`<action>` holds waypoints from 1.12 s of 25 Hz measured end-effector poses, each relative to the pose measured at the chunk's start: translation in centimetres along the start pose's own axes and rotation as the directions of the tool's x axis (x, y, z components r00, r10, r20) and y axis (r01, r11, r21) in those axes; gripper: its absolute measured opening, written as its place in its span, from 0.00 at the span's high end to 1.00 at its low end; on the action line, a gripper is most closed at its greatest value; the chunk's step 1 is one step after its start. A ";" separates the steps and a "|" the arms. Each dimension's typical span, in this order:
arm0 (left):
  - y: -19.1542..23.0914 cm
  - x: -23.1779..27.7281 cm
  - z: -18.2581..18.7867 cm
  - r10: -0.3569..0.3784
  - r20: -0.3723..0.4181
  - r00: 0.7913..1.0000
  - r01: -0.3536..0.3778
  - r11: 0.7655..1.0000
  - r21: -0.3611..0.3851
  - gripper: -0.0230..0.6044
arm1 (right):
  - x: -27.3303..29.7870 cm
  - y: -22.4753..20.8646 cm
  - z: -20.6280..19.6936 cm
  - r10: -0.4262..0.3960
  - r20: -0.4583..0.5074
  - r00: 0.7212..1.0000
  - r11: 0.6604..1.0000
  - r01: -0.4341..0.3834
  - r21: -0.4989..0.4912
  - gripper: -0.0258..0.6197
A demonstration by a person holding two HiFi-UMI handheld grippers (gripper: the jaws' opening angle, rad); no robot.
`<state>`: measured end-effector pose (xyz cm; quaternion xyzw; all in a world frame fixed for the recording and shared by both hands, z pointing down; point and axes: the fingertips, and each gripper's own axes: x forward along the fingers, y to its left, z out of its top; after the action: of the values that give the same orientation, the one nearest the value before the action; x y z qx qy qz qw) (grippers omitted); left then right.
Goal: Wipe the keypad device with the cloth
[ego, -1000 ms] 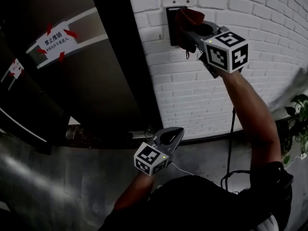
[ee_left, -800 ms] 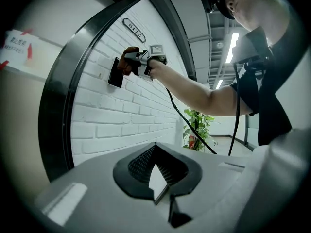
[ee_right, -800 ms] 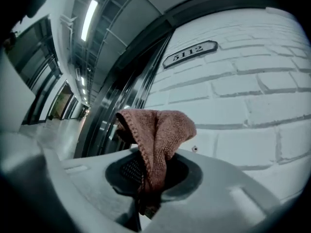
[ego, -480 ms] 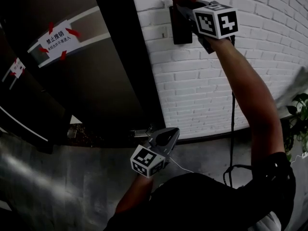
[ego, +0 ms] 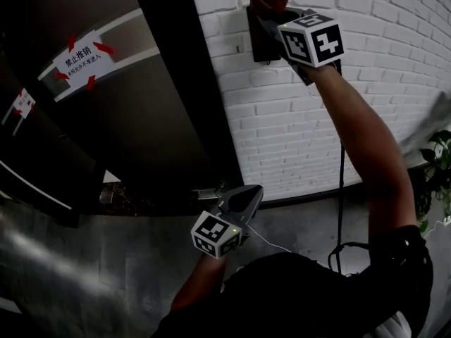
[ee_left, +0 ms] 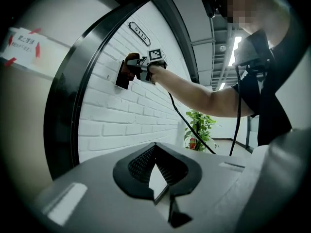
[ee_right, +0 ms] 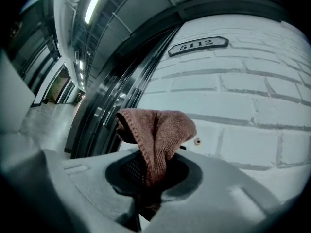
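Over the last second the right gripper [ego: 276,21] has climbed from the lower part of the black wall-mounted keypad device [ego: 256,46] to its upper edge, dipping only slightly in the last half second. The left gripper [ego: 246,196] has barely shifted.

In the head view, the right gripper is raised at arm's length against the white painted brick wall [ego: 352,118]. Its jaws are clamped on the reddish-brown terry cloth [ego: 266,2], which bunches over the top of the keypad device and presses against it. The right gripper view shows the cloth [ee_right: 158,135] pinched between the jaws of the right gripper [ee_right: 153,174], its free end folded forward towards the wall. The keypad device itself is mostly hidden behind the fabric there. Above it on the bricks sits a dark oval number plate reading 5112 [ee_right: 198,45].

The left gripper hangs low in front of the person's body, well apart from the wall. In the left gripper view, the jaws of the left gripper [ee_left: 155,152] meet at the tips with nothing held between them. That view looks up at the right gripper [ee_left: 142,68], the cloth [ee_left: 131,62] and the keypad device [ee_left: 121,77] beneath it.

Left of the bricks stands a dark door frame, with a white paper notice fixed with red tape [ego: 83,60] on the door. A thin black cable [ego: 340,189] drops from the right gripper along the arm, and a green leafy plant [ego: 438,167] stands at the right edge.
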<state>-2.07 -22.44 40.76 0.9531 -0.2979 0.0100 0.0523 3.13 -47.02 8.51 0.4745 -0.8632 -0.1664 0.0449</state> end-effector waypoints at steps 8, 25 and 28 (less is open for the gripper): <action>-0.7 0.3 -0.4 -0.022 -0.009 1.000 0.022 1.000 -0.001 0.94 | -0.5 0.6 -3.0 0.011 -0.034 0.999 1.000 -0.010 0.026 0.89; -1.0 0.3 -0.4 -0.023 -0.021 1.000 0.023 1.000 -0.011 0.94 | -0.6 2.2 -8.0 0.042 -0.089 0.995 0.998 -0.037 0.056 0.89; -0.8 0.2 -0.4 -0.018 -0.020 1.000 0.018 1.000 -0.004 0.94 | -0.7 2.6 -9.1 0.050 -0.101 0.994 0.997 -0.043 0.071 0.89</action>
<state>-1.39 -21.84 41.07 0.9556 -0.2885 0.0185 0.0572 3.54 -47.40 18.03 0.4633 -0.8758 -0.1112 0.0768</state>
